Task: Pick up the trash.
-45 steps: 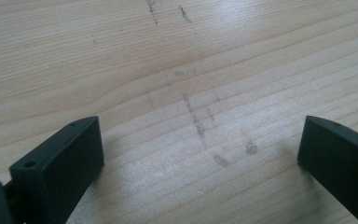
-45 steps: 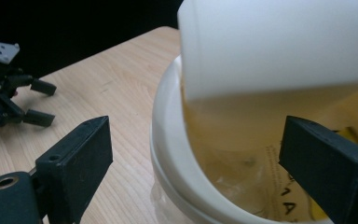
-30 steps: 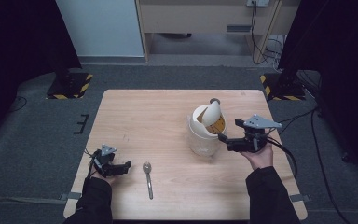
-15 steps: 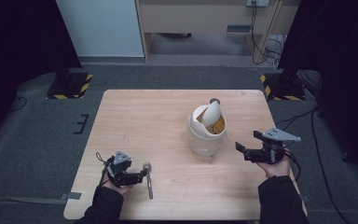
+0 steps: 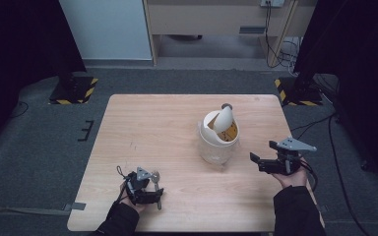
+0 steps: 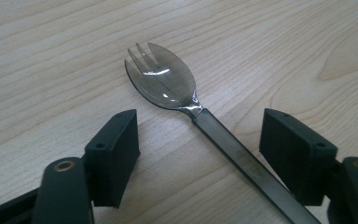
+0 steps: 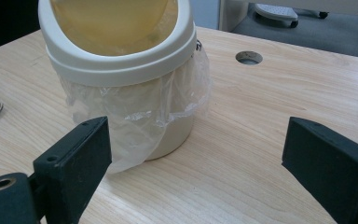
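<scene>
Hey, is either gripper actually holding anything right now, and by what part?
Nothing is held. The left gripper straddles the spork handle, its jaws just closing but not yet touching it. The right gripper is open, short of the bin.

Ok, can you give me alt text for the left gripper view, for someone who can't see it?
A smoky clear plastic spork lies flat on the wooden table, its dark handle running between the open black jaws of the left gripper. The pads stand off on either side of the handle, not touching it, though the jaws have just been closing.

Smoky plastic spork (image 6: 168, 86) — flat on table (image 6: 51, 56)
</scene>
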A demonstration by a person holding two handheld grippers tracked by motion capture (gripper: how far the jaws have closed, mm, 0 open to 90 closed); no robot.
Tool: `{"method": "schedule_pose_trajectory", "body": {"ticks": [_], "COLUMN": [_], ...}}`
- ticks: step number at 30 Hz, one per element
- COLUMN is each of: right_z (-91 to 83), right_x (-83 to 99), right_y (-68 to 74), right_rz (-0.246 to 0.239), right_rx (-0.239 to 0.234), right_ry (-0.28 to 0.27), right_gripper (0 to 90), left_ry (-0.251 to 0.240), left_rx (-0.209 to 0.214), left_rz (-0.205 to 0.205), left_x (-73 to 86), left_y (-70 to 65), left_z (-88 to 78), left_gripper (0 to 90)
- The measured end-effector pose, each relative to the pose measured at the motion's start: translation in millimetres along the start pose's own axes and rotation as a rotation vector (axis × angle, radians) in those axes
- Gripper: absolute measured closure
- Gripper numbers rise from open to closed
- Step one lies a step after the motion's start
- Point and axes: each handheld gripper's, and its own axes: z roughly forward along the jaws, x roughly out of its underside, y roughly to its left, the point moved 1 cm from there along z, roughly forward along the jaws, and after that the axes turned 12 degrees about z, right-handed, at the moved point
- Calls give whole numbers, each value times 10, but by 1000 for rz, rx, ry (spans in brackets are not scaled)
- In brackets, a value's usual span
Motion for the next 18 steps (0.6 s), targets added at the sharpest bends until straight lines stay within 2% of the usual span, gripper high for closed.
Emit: {"method": "schedule_pose_trajectory", "body": {"ticks": [5,7,8,13,18], "right_z": [-2,2,2,10,15], "right_x": [8,11,11,22,30], "right_y": [-20,-25,-25,-37,-44], "right_rz": [4,5,5,6,8], "right_rx": [4,5,5,8,9], "right_ry": [0,2,2,7,9], "right_gripper": [83,83,83,83,83], "left_ry": [5,3,1,0,6], "left_rx": [-8,0,2,21,23], "left_rz": [25,31,28,2,7], "left_x": [-6,-18,-25,-40,-48], "left_y": [25,48,59,122,151], "left_z": [-10,-6,-3,0,5], "left_gripper": [405,497,497,621,713]}}
